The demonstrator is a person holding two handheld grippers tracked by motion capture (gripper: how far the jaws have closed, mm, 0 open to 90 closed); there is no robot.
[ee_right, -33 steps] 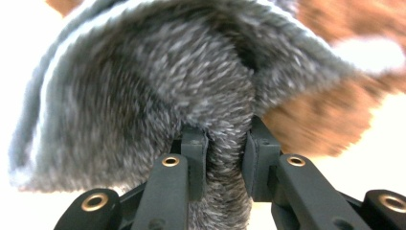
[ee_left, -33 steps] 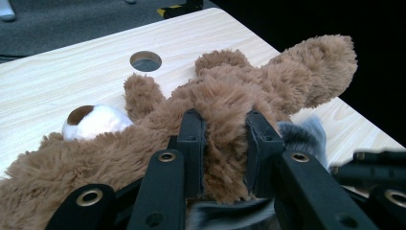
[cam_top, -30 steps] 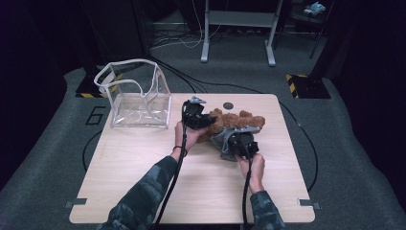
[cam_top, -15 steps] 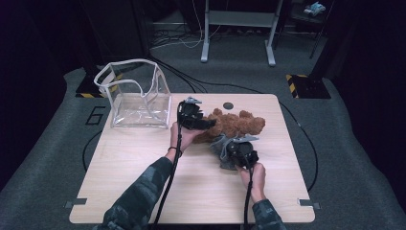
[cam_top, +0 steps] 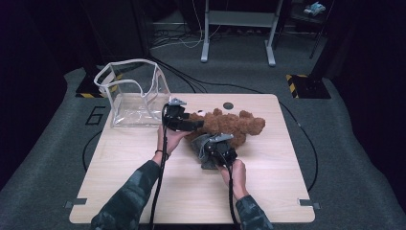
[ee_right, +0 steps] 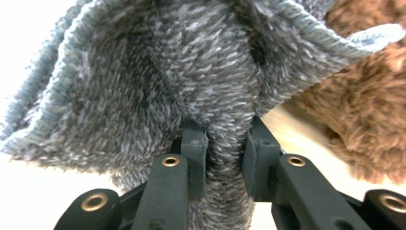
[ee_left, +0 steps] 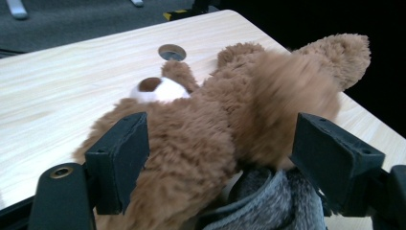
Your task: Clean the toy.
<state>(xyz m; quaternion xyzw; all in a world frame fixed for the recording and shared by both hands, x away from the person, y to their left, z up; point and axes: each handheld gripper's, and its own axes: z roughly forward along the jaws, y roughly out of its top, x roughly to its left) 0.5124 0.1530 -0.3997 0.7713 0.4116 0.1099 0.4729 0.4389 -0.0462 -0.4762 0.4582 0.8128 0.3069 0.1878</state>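
Left claw: my left claw (cam_top: 194,125) is spread wide, its pads either side of the brown teddy bear (cam_top: 230,123) and apparently not pressing it; the grey cloth (ee_left: 273,201) shows just below, between them.
Right claw: my right claw (ee_right: 222,143) is closed down to a narrow gap, pinching a fold of the grey cloth, which fans out above the pads.
Bear: lying on its side, middle of the table (cam_top: 143,182), nearer the far edge, its snout (ee_left: 158,90) towards the far left.
Cloth: bunched against the bear's near side, touching it.
Clear bag: the clear bag (cam_top: 131,93) stands open at the far left corner, just beside my left claw.
Open room: bare table along the near edge and the right edge.
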